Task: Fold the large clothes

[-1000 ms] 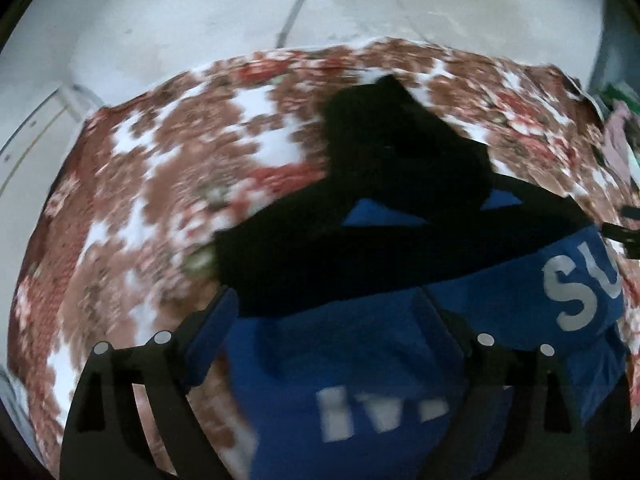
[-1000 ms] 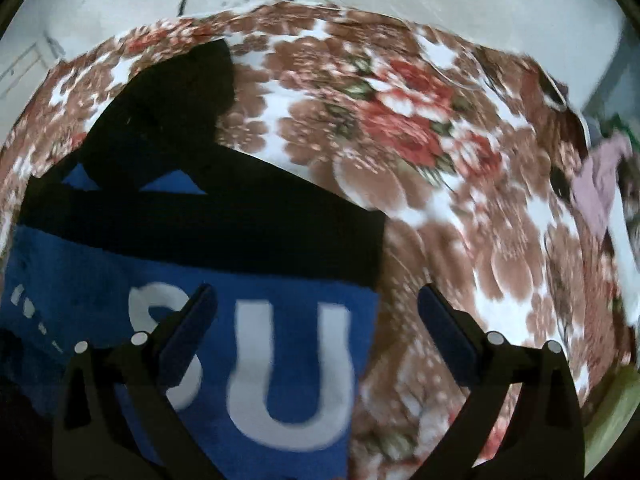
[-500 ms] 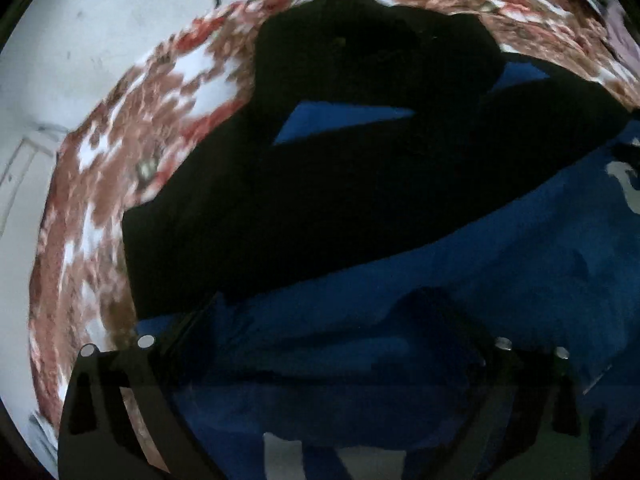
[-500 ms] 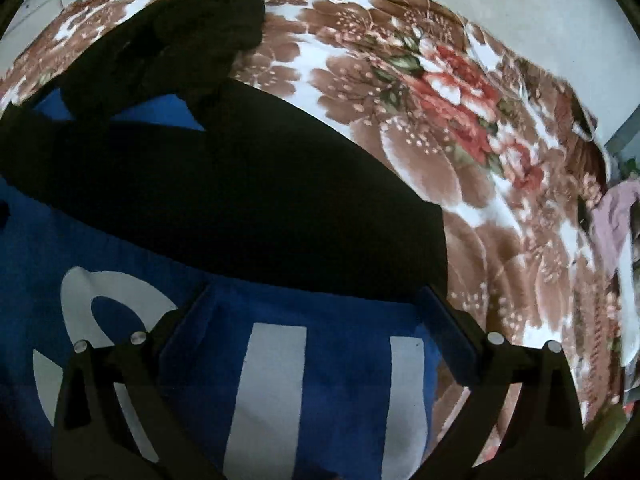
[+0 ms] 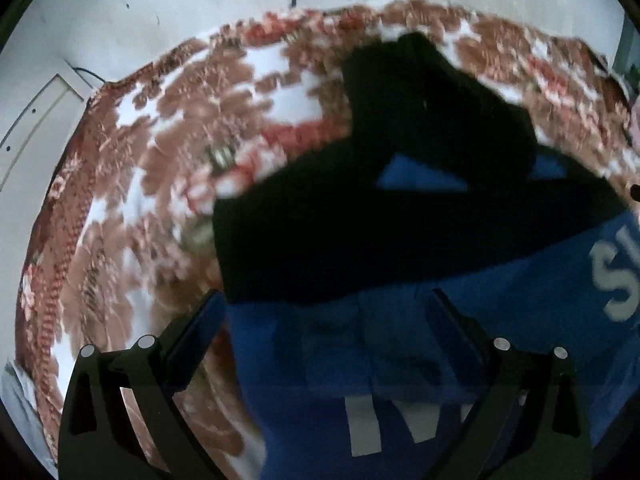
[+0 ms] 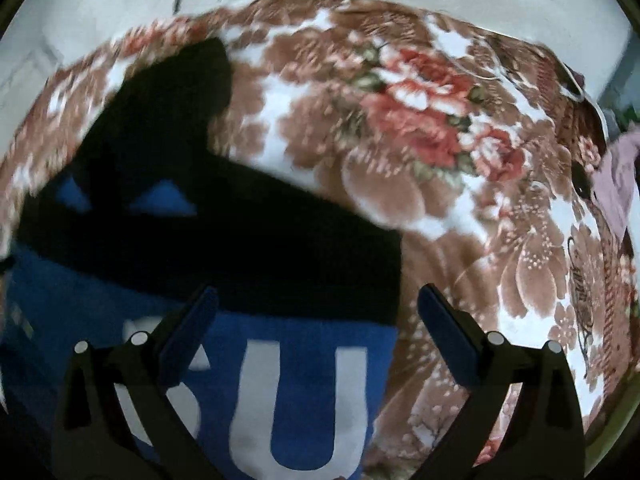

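A blue and black hooded sweatshirt [image 5: 400, 240] with white letters lies flat on a floral blanket [image 5: 160, 160], hood pointing away. It also shows in the right wrist view [image 6: 240, 260]. My left gripper [image 5: 328, 308] is open and empty, hovering over the garment's left blue part near its left edge. My right gripper [image 6: 316, 304] is open and empty above the white letters [image 6: 300, 400], near the garment's right edge.
The floral blanket [image 6: 460, 160] extends to the right of the garment. A pile of pinkish clothes [image 6: 616, 176] lies at the far right edge. A pale floor [image 5: 160, 8] lies beyond the blanket.
Both grippers dipped close to the sweatshirt half a second ago and have now pulled back up and away. Both stay open and empty. The garment lies as before.
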The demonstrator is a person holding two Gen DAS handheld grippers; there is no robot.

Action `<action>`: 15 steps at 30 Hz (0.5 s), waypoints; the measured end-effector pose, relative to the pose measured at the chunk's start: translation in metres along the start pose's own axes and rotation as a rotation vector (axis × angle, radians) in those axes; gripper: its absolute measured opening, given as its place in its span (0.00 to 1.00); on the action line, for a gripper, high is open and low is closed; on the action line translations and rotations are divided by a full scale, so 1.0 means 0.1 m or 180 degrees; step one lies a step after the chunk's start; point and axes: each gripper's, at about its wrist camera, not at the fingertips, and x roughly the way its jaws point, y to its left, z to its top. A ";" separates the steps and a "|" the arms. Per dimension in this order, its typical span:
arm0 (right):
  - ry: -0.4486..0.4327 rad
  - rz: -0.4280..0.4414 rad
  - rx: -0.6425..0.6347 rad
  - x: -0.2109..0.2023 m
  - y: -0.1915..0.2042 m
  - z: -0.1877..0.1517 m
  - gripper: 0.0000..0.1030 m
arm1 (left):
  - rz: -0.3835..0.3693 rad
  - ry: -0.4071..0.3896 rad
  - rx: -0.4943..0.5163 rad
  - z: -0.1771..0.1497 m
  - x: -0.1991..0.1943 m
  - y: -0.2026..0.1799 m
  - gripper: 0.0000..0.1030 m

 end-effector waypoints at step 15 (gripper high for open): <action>0.0276 0.0242 -0.0256 0.92 0.61 1.53 0.95 | -0.0341 0.0001 0.0023 1.27 0.65 0.21 0.95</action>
